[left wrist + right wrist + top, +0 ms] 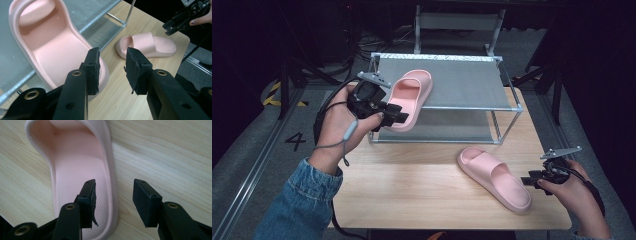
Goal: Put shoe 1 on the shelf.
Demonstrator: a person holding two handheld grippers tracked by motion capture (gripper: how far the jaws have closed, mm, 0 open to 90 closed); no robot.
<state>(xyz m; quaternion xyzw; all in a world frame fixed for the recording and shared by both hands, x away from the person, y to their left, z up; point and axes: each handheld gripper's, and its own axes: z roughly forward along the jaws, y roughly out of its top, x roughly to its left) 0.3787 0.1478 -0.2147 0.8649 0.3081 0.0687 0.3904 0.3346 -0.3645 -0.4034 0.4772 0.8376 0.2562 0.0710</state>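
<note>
A two-tier metal-framed shoe rack point(507, 100) stands on the pale wooden counter point(412, 185). One pink foam slipper point(409, 97) rests on its top shelf, heel overhanging, left gripper point(111, 71) part open at its heel edge, gripping nothing. The second pink slipper point(494, 177) lies on the counter; right gripper point(113, 202) straddles its rim, fingers point(87, 203) apart. Next, likely: close and lift.

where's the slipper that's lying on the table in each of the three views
High view: the slipper on the table lies lower right, just left of the right gripper.
Left gripper view: upper right, on the wood, beyond the jaws.
Right gripper view: it runs from top left down to the bottom, its side wall between the jaws.
Shared landmark: the wooden table.
</note>
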